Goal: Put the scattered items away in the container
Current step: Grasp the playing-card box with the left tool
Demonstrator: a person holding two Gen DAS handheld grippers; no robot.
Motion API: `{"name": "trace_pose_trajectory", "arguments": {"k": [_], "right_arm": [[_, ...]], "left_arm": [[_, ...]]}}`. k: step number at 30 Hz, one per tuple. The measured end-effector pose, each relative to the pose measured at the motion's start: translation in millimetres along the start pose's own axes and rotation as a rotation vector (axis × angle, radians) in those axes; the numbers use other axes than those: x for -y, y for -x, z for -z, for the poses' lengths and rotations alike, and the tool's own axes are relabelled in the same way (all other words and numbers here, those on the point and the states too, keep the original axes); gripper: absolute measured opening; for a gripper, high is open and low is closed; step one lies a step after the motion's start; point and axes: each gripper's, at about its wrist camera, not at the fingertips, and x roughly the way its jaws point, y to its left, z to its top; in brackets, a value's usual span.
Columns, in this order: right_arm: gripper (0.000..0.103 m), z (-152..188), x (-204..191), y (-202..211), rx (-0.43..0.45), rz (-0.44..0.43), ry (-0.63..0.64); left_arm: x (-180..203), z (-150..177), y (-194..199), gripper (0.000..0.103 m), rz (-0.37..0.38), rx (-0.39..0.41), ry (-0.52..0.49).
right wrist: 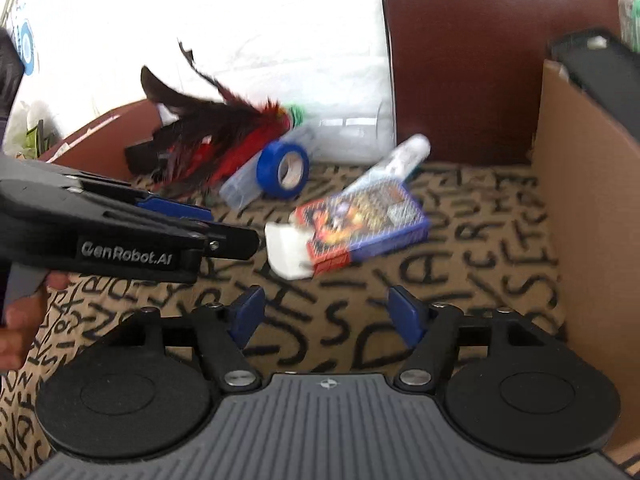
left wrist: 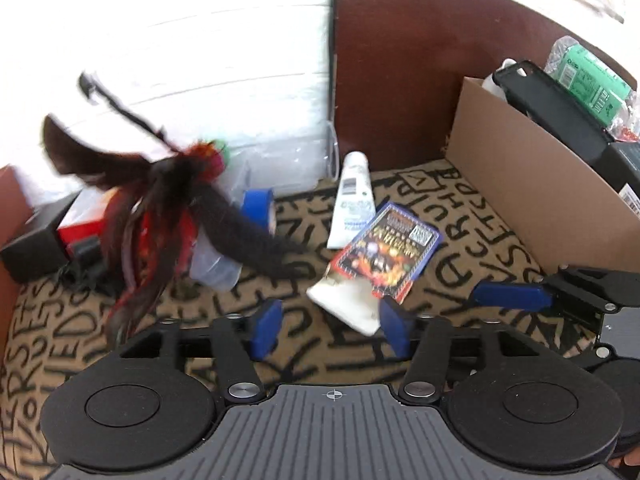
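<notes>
A colourful card box (left wrist: 386, 252) (right wrist: 362, 226) with its white flap open lies on the lettered cloth, partly over a white tube (left wrist: 352, 200) (right wrist: 400, 158). A blue tape roll (left wrist: 260, 206) (right wrist: 283, 170), a clear plastic case (left wrist: 214, 266) (right wrist: 240, 190) and a dark red feather toy (left wrist: 160, 200) (right wrist: 224, 132) lie to the left. My left gripper (left wrist: 332, 330) is open, just short of the box's flap. My right gripper (right wrist: 330, 314) is open and empty, below the box. A cardboard box (left wrist: 532, 196) (right wrist: 588, 220) stands at the right.
The cardboard box holds a black case (left wrist: 556, 108), a green pack (left wrist: 588, 78) and other items. A brown board (left wrist: 400, 80) stands behind. A red and white box (left wrist: 84, 216) and black items sit far left. The left gripper's body (right wrist: 120, 236) crosses the right wrist view.
</notes>
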Motion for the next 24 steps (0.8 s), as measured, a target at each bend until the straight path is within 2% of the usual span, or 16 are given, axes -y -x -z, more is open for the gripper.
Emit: {"name": "trace_pose_trajectory", "arguments": {"k": [2,7,10,13,16,17,18,21,23,24], "right_arm": [[0.085,-4,-2,-6,0.005,0.017,0.025],[0.096,-12,8,-29,-0.001,0.048,0.078],[0.097,-15,18,-41,-0.005,0.058,0.069],[0.097,-16,28,-52,-0.008,0.025,0.040],[0.097,-15,29,-59,0.013,-0.013,0.046],[0.095,-15,28,-60,0.016,-0.023,0.057],[0.094,-14,26,-60,0.017,-0.033,0.063],[0.079,-16,23,-59,0.017,-0.059,0.066],[0.070,-17,22,-56,0.015,-0.064,0.055],[0.070,-18,22,-55,0.010,-0.075,0.051]], "left_arm": [[3,-8,-11,0.074,-0.007,-0.009,-0.024],[0,-22,-32,0.082,0.005,-0.008,-0.024],[-1,-27,-45,0.084,0.016,-0.015,-0.024],[-3,-30,-59,0.083,0.047,-0.042,-0.022],[-7,-27,-63,0.068,0.132,-0.045,0.011],[-9,-26,-63,0.056,0.179,-0.050,0.029],[-10,-24,-61,0.055,0.195,-0.056,0.041],[-5,-16,-52,0.050,0.160,-0.045,0.005],[-5,-10,-44,0.046,0.146,-0.045,0.016],[-6,-7,-41,0.046,0.144,-0.050,0.027]]}}
